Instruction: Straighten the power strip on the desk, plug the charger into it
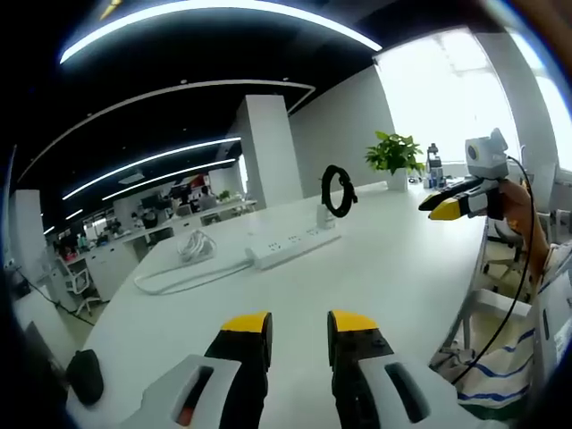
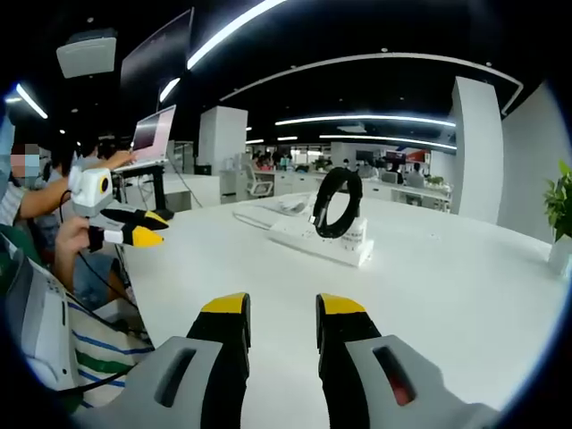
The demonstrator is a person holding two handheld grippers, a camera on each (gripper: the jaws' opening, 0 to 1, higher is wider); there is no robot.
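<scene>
While the power strip (image 1: pixel 295 248) lies slanted at 12 o'clock on the desk (image 1: pixel 384 268), both hand-held grippers, left (image 1: pixel 298 326) and right (image 2: pixel 281 308), are spread and empty; better push its ends gently, avoiding the charger (image 1: pixel 327 215).

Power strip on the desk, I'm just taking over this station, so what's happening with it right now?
Nothing has been touched yet. A person holds a gripper in each hand above the white desk; the left gripper and the right gripper are both open and empty. The power strip lies at an angle further along the desk, its white cord trailing away. A white charger with a coiled black cable stands beside it, unplugged.
</scene>
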